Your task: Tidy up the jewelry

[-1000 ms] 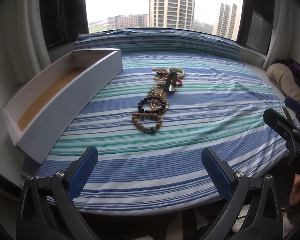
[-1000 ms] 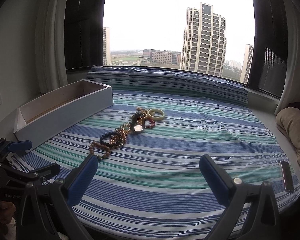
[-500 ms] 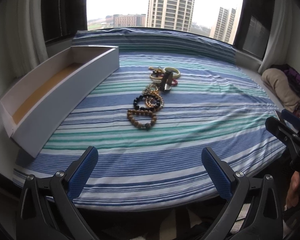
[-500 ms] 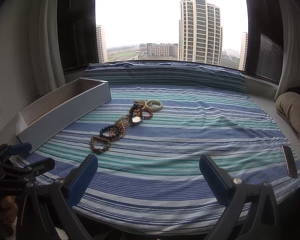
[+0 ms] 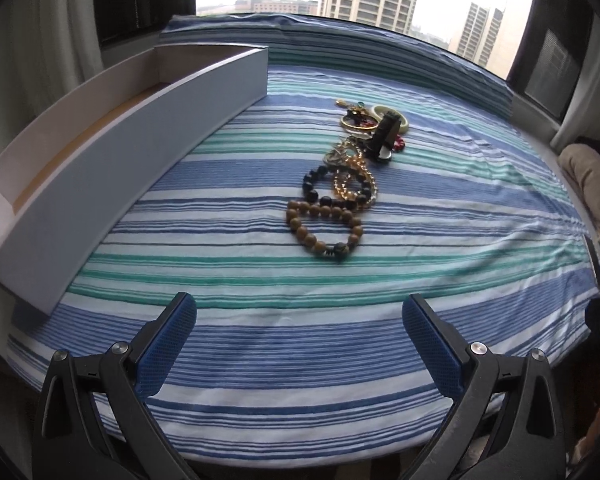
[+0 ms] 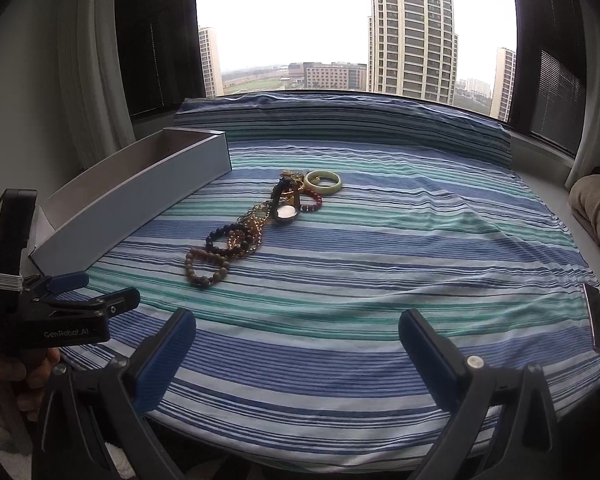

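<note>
While both grippers hover over the near edge of the striped bedspread [image 5: 300, 344], the left gripper [image 5: 299, 344] and the right gripper [image 6: 297, 344] have their jaws spread wide, holding nothing. Farther on lies the jewelry — a wooden bead bracelet [image 5: 325, 229] nearest, then dark beads [image 5: 332, 192], a watch [image 6: 286, 206], a pale bangle [image 6: 323, 181] — and beyond, at the left, a long open box [image 5: 140, 152].

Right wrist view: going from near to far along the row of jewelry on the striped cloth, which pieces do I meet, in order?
Brown wooden bead bracelet → dark bead bracelet → watch → pale green bangle. The gold chains and the red bead bracelet overlap the others, so I leave them out.
</note>
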A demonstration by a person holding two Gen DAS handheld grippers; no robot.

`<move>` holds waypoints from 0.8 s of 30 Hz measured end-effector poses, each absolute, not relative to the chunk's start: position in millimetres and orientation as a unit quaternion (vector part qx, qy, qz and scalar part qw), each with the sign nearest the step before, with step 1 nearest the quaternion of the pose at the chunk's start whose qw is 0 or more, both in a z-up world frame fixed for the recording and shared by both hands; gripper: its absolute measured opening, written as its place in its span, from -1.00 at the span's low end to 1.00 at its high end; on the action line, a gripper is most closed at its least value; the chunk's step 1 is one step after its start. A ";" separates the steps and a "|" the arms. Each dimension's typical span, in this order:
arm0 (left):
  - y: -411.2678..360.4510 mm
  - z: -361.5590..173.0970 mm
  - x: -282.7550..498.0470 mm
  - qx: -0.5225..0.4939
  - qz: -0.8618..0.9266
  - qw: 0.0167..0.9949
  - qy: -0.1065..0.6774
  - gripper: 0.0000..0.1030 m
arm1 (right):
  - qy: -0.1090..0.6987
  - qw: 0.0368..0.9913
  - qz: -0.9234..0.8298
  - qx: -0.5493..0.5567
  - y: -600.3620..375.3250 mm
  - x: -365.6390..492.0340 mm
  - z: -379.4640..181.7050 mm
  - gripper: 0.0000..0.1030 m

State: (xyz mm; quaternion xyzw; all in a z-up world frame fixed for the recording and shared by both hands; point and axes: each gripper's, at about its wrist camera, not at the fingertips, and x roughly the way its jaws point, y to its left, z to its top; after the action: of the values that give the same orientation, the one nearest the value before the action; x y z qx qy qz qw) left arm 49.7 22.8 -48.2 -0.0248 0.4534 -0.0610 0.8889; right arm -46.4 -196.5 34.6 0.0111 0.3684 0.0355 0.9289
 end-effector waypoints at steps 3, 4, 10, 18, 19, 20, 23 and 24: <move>17.0 -63.0 76.7 -0.027 -0.048 0.882 0.467 0.98 | 0.378 0.925 0.044 0.007 -193.1 -39.3 29.2 1.00; 15.1 -67.4 85.1 -0.029 -0.047 0.881 0.470 0.98 | 0.381 0.924 0.047 0.006 -192.9 -37.8 27.9 1.00; -8.8 -80.9 113.3 0.074 -0.148 0.866 0.471 0.96 | 0.394 0.918 0.046 0.011 -201.0 -31.8 20.0 1.00; -35.0 -100.2 119.7 0.200 -0.309 0.794 0.484 0.31 | 0.409 0.911 0.036 0.042 -217.0 -26.0 8.7 1.00; -35.6 -100.6 120.5 0.207 -0.312 0.795 0.478 0.25 | 0.408 0.911 0.036 0.042 -217.5 -26.6 8.7 1.00; -36.0 -99.7 121.1 0.213 -0.317 0.794 0.473 0.18 | 0.407 0.912 0.035 0.041 -218.0 -27.3 8.5 1.00; -38.6 -104.0 129.4 0.207 -0.343 0.772 0.494 -0.56 | 0.407 0.912 0.029 0.044 -221.5 -27.3 7.8 1.00; -38.6 -104.8 128.2 0.208 -0.347 0.768 0.497 -0.63 | 0.408 0.912 0.028 0.047 -222.7 -26.9 7.8 1.00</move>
State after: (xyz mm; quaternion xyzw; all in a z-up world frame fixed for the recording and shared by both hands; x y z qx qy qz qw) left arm 128.2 -38.6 -104.8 0.2083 0.4969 -0.3469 0.7677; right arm -26.9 -222.7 7.8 0.0472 0.4075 0.0275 0.9115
